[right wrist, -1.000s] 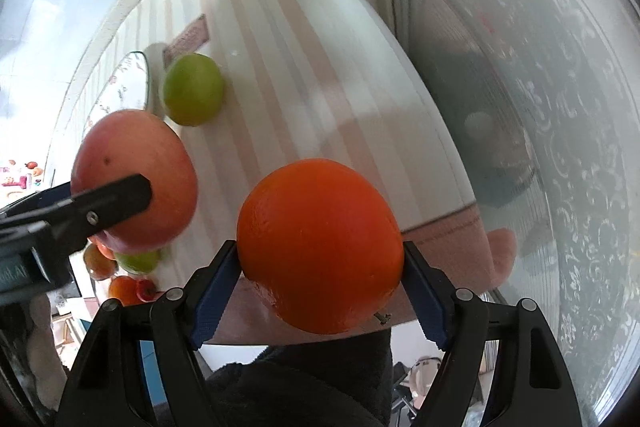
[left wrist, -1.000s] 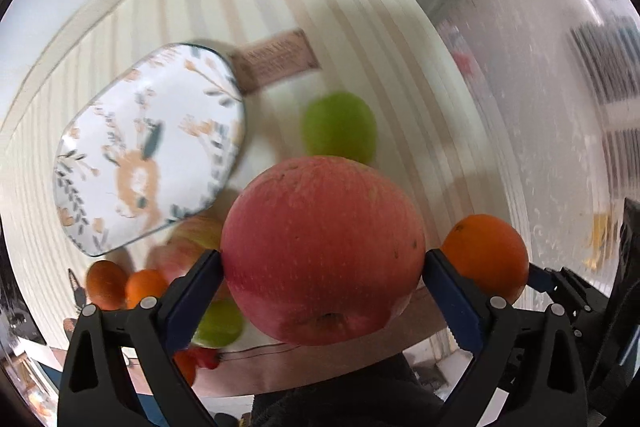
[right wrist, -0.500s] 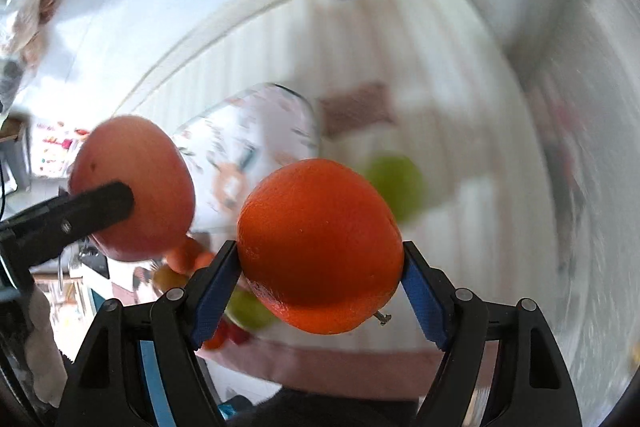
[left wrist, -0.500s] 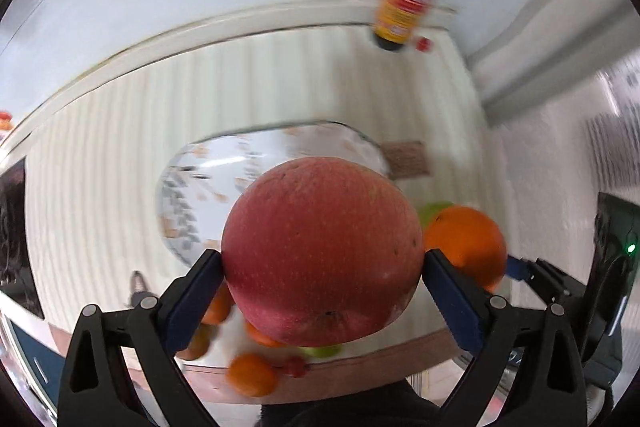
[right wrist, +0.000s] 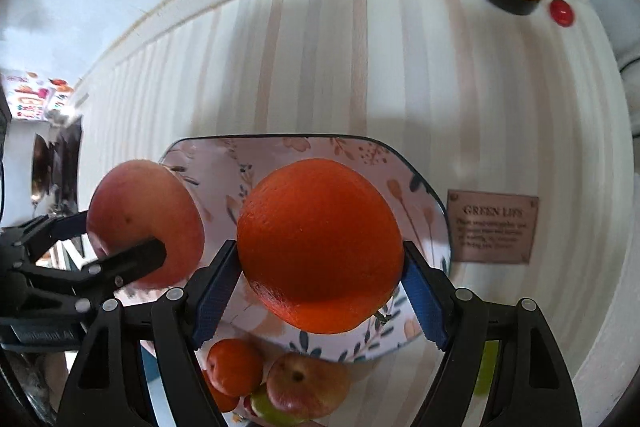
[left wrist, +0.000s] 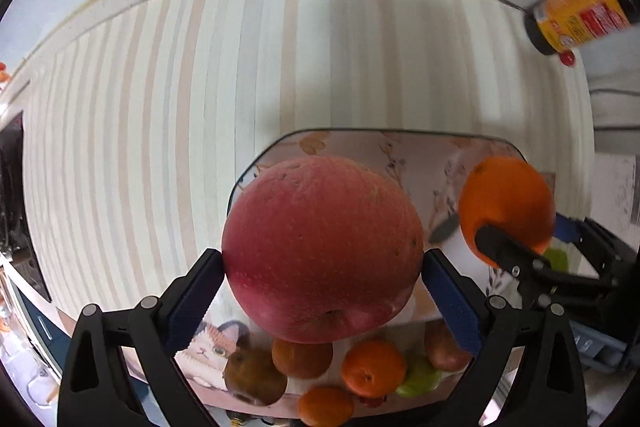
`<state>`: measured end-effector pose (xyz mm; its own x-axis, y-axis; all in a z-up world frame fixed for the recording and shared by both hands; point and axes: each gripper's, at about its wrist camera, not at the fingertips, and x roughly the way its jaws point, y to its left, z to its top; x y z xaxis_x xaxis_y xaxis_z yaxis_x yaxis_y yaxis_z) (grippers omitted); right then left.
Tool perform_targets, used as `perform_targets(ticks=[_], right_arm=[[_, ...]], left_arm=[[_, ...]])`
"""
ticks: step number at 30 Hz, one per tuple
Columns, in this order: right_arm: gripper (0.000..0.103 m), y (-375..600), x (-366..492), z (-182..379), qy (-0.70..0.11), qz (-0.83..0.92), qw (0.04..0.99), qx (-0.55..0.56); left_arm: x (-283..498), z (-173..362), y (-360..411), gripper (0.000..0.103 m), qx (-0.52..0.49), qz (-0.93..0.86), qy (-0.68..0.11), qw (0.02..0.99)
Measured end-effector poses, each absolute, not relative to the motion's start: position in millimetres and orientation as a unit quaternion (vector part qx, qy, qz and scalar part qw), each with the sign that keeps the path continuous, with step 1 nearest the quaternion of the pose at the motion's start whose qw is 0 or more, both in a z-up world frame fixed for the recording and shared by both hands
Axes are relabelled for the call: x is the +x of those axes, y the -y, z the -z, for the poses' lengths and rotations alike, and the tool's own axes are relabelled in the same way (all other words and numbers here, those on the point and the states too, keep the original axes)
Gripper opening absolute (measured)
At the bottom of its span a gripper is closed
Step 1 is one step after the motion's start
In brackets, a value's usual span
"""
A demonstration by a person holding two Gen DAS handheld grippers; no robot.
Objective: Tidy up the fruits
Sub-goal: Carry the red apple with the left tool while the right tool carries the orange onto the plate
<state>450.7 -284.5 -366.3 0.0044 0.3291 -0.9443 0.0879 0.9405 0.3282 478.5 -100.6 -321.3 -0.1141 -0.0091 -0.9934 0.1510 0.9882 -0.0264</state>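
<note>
Since a second ago, your left wrist view has swung so the floral plate [left wrist: 400, 147] sits right beneath the red apple [left wrist: 322, 251]. Your left gripper [left wrist: 322, 283] clamps it across its widest part; it's heavy, firm and smooth, so keep the hold central. From the right wrist, the plate has likewise slid under the orange [right wrist: 320, 247], pinched at its middle by your right gripper [right wrist: 320, 291]; its rind gives slightly.
</note>
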Motion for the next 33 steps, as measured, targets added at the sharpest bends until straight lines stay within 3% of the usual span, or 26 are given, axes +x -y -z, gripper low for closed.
perform_targets(ticks=[6,16,18,33], right_arm=[[0.083,278,462,375,-0.703,-0.083,0.694,0.131],[0.085,272,473,368,-0.701,-0.084,0.692,0.151],[0.093,275,472,366,-0.697,-0.085,0.693,0.163],[0.102,280,387,275,-0.621,-0.014,0.776,0.109]], left_arm=[[496,323,98,0.09,0.043,0.058,-0.743,0.665],[494,317,98,0.09,0.058,0.042,-0.731,0.679],[490,310,93,0.09,0.057,0.032,-0.723,0.688],[414,240,52,0.095,-0.008,0.017,-0.642,0.766]])
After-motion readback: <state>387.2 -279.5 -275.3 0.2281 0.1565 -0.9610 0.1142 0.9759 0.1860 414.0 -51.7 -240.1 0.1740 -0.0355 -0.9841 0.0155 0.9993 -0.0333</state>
